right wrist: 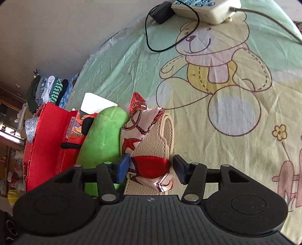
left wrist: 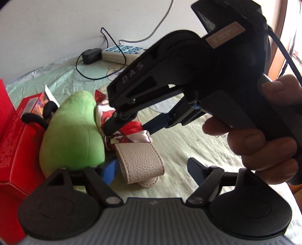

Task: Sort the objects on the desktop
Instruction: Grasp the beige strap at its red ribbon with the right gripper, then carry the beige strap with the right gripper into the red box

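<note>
A red-and-white silk scarf (right wrist: 149, 165) is knotted around a beige leather strap (right wrist: 151, 143) lying on the cloth, right beside a green plush toy (right wrist: 102, 139). My right gripper (right wrist: 151, 168) straddles the scarf's red part; its jaws are open, with a clear gap at the right pad. In the left wrist view the right gripper (left wrist: 128, 130), held by a hand (left wrist: 264, 135), dips onto the scarf (left wrist: 132, 135). My left gripper (left wrist: 152, 169) stands open low over the strap's near end (left wrist: 139, 162), its left finger by the plush (left wrist: 75, 132).
A red box (left wrist: 17, 141) (right wrist: 49, 135) stands left of the plush. A white power strip (right wrist: 205, 9) and black adapter (right wrist: 162, 12) with cable lie at the far edge by the wall. The bear-print tablecloth (right wrist: 217, 62) spreads to the right.
</note>
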Demonstrator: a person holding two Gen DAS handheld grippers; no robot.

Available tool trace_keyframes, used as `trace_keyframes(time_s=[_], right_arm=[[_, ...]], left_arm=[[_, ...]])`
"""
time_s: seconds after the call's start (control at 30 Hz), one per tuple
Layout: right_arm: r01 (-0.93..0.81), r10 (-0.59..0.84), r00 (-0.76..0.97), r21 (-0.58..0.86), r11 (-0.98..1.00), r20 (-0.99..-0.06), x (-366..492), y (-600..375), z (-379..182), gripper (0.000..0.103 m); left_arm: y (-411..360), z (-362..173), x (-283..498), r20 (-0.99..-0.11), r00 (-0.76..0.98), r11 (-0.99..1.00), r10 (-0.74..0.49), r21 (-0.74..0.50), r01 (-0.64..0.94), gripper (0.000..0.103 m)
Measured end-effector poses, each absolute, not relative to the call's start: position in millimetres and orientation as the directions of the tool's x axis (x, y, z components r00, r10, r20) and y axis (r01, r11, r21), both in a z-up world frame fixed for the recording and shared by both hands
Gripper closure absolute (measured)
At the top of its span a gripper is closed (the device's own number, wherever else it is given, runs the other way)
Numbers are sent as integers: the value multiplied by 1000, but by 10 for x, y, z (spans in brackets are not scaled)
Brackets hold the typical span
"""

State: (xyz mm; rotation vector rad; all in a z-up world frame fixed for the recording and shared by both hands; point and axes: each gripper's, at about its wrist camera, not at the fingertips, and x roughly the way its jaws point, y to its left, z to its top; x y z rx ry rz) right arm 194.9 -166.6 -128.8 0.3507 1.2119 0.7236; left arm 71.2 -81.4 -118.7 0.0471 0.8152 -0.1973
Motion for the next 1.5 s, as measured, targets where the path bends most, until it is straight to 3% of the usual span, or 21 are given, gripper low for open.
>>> trace_keyframes(time_s=[0.07, 0.23, 0.4, 0.53, 0.7, 0.9, 1.2, 1.5], right_arm=[[-316, 671, 175, 605, 731, -720, 1926, -1694, -1279, 53], [-298, 631, 232, 563, 771, -740, 1764, -1873, -1217, 56], [-199, 629, 255, 597, 777, -734, 1542, -2217, -1261, 57], [-115, 645, 260, 640, 760, -719, 1277, -2442, -1329, 68], [-28, 672, 278, 694, 720, -686, 1037, -2553, -1439, 69], [-32, 642, 303, 665, 746, -705, 960, -2396, -1355, 69], [-89, 691, 444, 739, 667, -570, 607, -2164, -745, 71], [-257, 783, 470, 786, 563, -407, 433, -1175, -105, 71]], left_arm=[[-862, -1188, 715, -732, 663, 978, -159, -27, 205, 25], [-934, -1152, 653, -745, 632, 964, -212, -52, 262, 45], [-1030, -1163, 433, -754, 599, 940, -269, -71, 332, 45], [-1028, -1209, 243, -768, 577, 927, -278, -57, 371, 39], [-1027, -1255, 196, -775, 569, 922, -273, -42, 385, 48], [-926, -1165, 204, -777, 560, 921, -286, -62, 384, 49], [-450, -418, -194, -622, 719, 919, -310, -3, 394, 49], [544, 190, -601, -498, 841, 958, -210, 66, 278, 48]])
